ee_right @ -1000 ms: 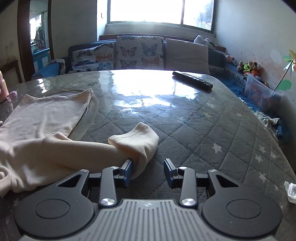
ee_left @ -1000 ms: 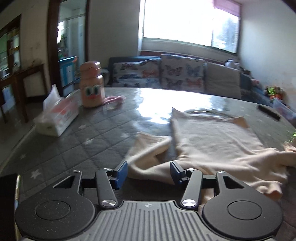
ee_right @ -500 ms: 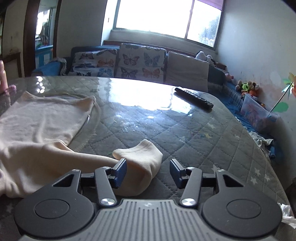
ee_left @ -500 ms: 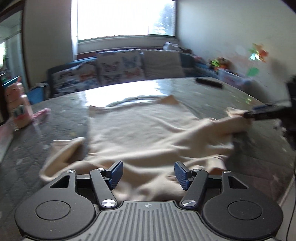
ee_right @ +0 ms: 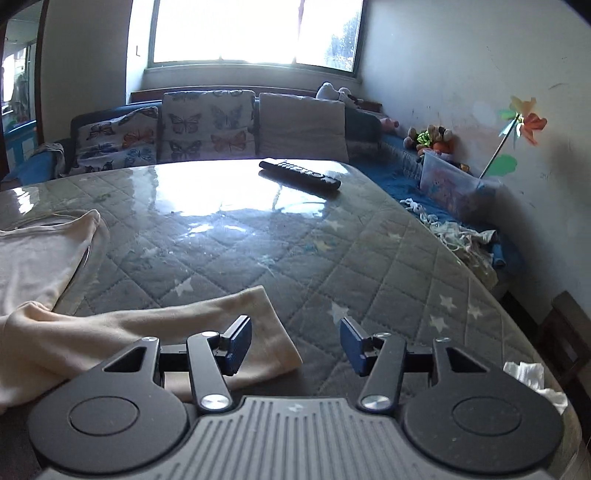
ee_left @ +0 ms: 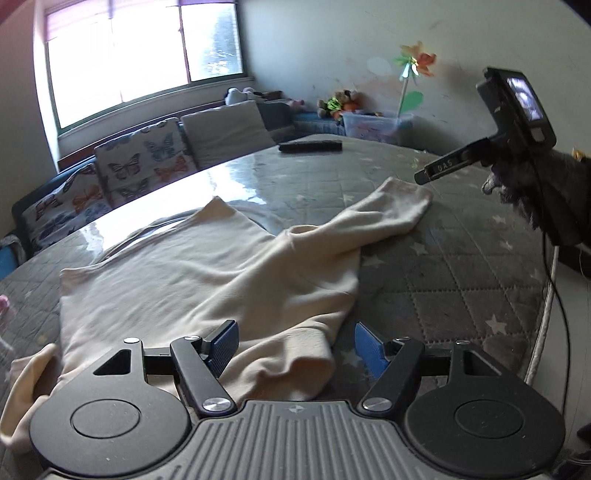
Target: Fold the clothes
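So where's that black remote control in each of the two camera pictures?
Left wrist view: the remote control lies at the table's far edge, upper middle, beyond the cream top.
Right wrist view: the remote lies at the far edge, just right of centre, lying slantwise.
Shared landmark: the butterfly cushion behind the table.

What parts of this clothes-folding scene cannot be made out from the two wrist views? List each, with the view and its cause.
- Cream long-sleeved top: its near hem, left wrist view, hidden behind the left gripper.
- The top's body, right wrist view: cut off by the left edge; only one sleeve shows fully.
- Black remote control: button labels too small.
- Window: the outdoors is washed out by glare.
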The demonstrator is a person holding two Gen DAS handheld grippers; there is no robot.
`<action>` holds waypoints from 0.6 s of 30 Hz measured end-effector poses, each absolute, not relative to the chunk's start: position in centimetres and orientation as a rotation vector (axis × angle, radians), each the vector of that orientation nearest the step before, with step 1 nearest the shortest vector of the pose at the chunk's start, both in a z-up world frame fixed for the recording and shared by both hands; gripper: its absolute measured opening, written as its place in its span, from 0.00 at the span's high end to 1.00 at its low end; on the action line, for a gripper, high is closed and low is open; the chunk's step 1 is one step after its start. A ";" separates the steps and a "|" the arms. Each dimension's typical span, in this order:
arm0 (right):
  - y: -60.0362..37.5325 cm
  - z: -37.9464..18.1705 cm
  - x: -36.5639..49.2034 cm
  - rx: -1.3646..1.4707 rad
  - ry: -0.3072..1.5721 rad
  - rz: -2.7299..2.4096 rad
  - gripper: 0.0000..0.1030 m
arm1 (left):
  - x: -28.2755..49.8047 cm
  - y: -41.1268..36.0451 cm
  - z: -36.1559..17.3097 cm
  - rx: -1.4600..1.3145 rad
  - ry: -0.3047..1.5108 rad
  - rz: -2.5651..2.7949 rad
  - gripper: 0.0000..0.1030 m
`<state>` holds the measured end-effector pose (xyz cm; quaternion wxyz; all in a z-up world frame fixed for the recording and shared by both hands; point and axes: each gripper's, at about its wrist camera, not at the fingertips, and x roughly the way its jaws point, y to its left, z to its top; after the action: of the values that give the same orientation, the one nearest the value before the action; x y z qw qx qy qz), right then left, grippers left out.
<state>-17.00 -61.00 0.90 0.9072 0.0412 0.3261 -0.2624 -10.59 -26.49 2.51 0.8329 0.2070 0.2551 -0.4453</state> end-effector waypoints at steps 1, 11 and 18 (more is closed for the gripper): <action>-61.1 0.8 -17.1 0.093 0.673 -0.533 0.47 | -10.5 -26.7 2.4 0.443 0.542 -0.949 0.31; -59.8 -1.0 -15.5 0.149 0.713 -0.389 0.47 | -10.1 -27.6 1.2 0.470 0.582 -0.986 0.76; -59.8 -1.2 -15.0 0.143 0.733 -0.375 0.47 | -11.3 -25.9 2.4 0.439 0.588 -1.102 0.94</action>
<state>-14.98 -59.83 -1.24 0.9140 0.0695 0.3559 -0.1820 -11.25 -25.90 2.43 0.7888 0.2040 0.2729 -0.5115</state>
